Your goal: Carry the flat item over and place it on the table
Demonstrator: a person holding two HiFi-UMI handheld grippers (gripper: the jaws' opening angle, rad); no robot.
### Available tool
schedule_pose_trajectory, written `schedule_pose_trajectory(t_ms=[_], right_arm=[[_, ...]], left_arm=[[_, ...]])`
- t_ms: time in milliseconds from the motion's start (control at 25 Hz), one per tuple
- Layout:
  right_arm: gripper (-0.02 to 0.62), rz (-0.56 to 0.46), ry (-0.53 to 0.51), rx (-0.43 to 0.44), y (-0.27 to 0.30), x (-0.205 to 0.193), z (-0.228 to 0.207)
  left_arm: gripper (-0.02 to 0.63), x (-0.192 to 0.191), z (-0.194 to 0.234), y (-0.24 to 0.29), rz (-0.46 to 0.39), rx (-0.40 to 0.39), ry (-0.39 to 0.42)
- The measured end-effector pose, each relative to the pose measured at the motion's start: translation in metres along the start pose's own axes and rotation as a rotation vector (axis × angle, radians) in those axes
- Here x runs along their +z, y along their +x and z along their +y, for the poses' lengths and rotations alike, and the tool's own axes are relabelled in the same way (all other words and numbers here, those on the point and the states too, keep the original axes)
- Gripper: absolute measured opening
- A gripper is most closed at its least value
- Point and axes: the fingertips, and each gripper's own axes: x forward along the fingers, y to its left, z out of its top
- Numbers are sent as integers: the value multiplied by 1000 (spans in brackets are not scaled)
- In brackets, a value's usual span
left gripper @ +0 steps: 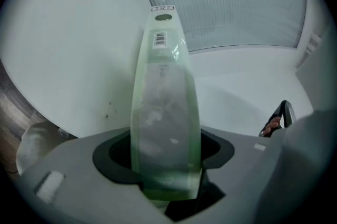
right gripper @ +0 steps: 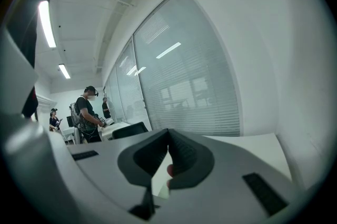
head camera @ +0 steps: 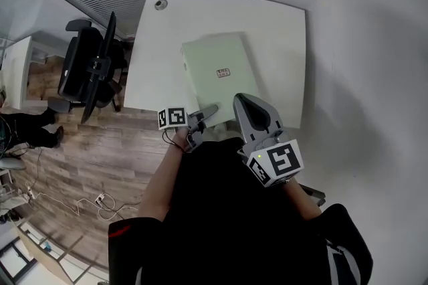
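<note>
Flat green item [head camera: 221, 73]: long axis near-to-far over white counter [head camera: 154, 56], near edge clamped by left tool [head camera: 204, 114]; bare counter left and far. Right tool [head camera: 241, 100] closed, empty.

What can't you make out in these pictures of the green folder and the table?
- Head view: the label on the green folder is too small to read.
- Head view: whether the folder touches the table; the steep downward angle hides any gap.
- Left gripper view: the barcode sticker is blurred.
- Right gripper view: the right gripper, with its jaws shut, hides nearly all of the folder.
</note>
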Motion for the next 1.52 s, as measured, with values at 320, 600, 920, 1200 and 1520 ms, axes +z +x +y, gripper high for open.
schedule_pose_trajectory(t_ms=[320,600,920,1200,1520], right_arm=[[2,20,-24,16,-1,-4,10],[2,22,-27,17,-5,-5,13],[2,30,-43,31,-6,-5,18],[2,36,-47,37,-3,-7,19],[2,36,-39,24,-1,-9,15]], left_arm=[[311,8,25,-10,-75,140,33],[328,10,32,-11,-108,195,45],[342,10,42,-15,-131,255,38],[342,11,56,-20,-132,353,50],[342,23,55,-21,-115,530,198]])
